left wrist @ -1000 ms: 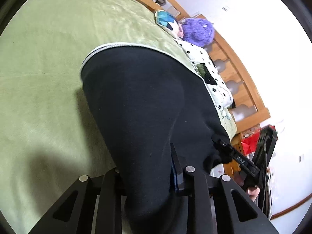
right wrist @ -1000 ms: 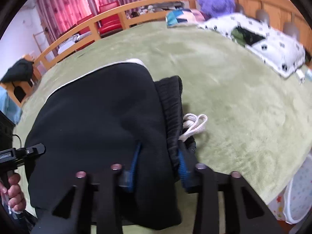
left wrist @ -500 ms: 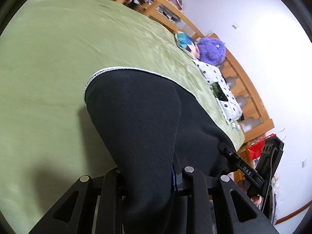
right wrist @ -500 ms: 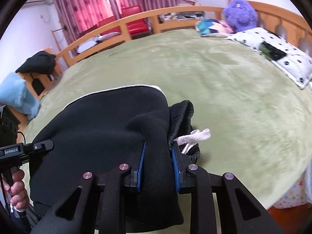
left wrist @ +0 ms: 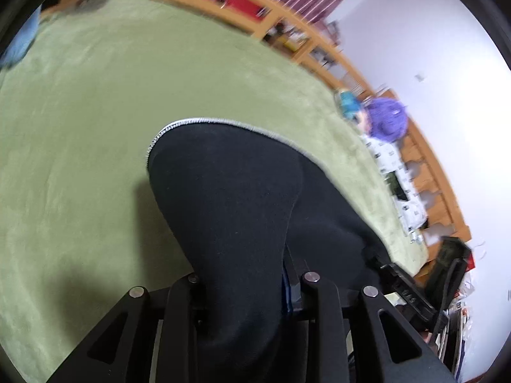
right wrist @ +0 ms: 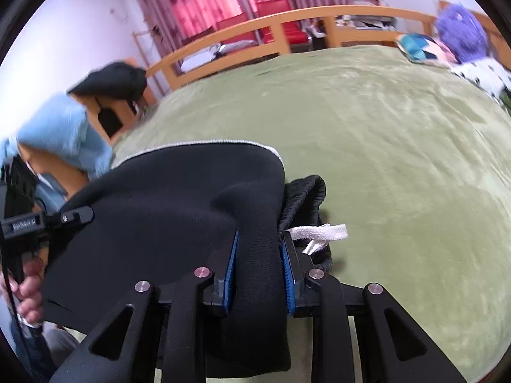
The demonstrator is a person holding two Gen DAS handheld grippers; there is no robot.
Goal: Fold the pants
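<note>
Both tools are pinching black fabric. The right tool [right wrist: 258,263] has its blue pads pressed on a thick fold of the black pants [right wrist: 179,210], cloth filling the gap between them. The left tool [left wrist: 242,284] is likewise clamped on the same garment, though the fabric hides its near pad; its jaws have eased slightly wider within the last half second with the cloth still between them.

Location of the garment: it hangs draped from both tools over the near part of the green bed cover [right wrist: 399,159], its silver-trimmed edge [left wrist: 204,121] lying farthest away. The ribbed waistband [right wrist: 306,198] and white drawstring [right wrist: 319,231] sit just right of the right tool, bunched on the cover.

Change noted: compared with a second ago, both views have swung across the room. The purple plush toy [left wrist: 386,119] and spotted pillow [left wrist: 396,185] have slid toward the right edge of the left view, and the wooden bed rail [right wrist: 255,28] and red curtains now fill the far background. The background is motion-blurred. The garment keeps the same shape between the tools throughout.

Assessment: the pants appear to be in transit, carried sideways over the bed as a part-folded bundle. The fold is judged incomplete; the bundle has yet to be laid flat and the waistband end squared.
</note>
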